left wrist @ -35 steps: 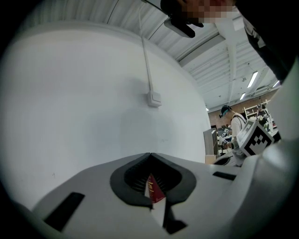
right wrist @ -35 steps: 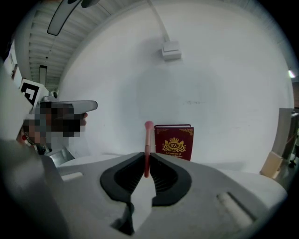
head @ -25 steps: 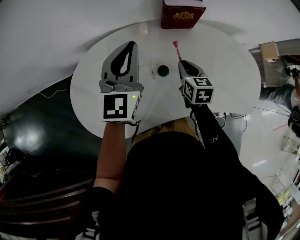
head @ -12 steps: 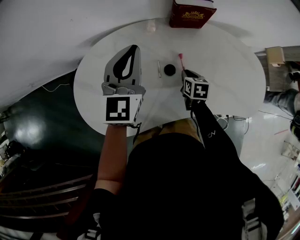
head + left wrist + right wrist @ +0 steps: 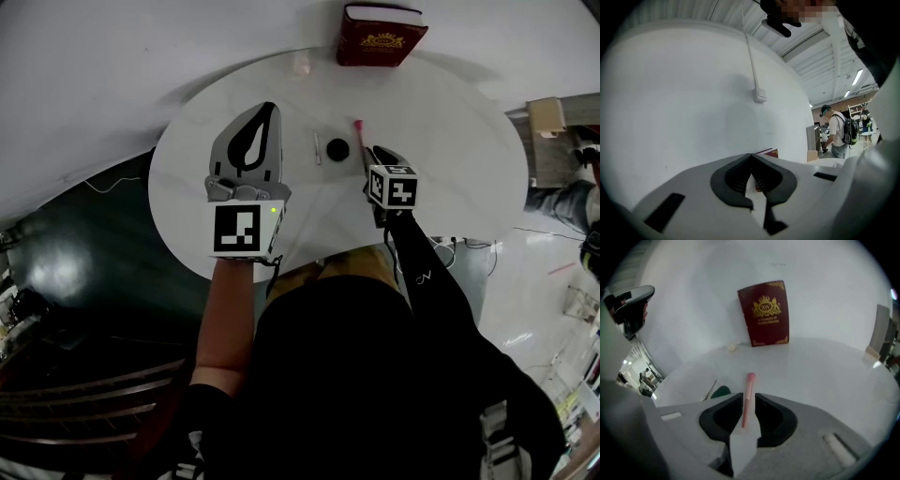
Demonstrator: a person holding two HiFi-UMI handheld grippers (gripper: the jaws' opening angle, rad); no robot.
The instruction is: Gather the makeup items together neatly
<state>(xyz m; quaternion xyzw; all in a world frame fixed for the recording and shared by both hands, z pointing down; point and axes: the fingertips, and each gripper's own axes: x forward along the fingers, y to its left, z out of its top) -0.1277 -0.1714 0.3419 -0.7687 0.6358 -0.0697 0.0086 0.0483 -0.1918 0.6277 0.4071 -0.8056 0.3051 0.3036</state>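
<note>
My right gripper [image 5: 372, 150] tips steeply down at the round white table [image 5: 450, 141], on the near side of the red book [image 5: 382, 37] that stands at the far edge. Its jaws have just been easing apart and now stand released. The pink-tipped makeup stick [image 5: 359, 129] lies on the table between them, pointing toward the book, and the pads do not press on it. A black round compact [image 5: 337, 148] and a thin silvery stick [image 5: 317, 147] lie just beside each other to the pink stick's left, also short of the book. My left gripper [image 5: 265, 108] hangs about level over the table, farther left of the book, on a bare forearm. Its jaws are clenched tip to tip with nothing between them.
</note>
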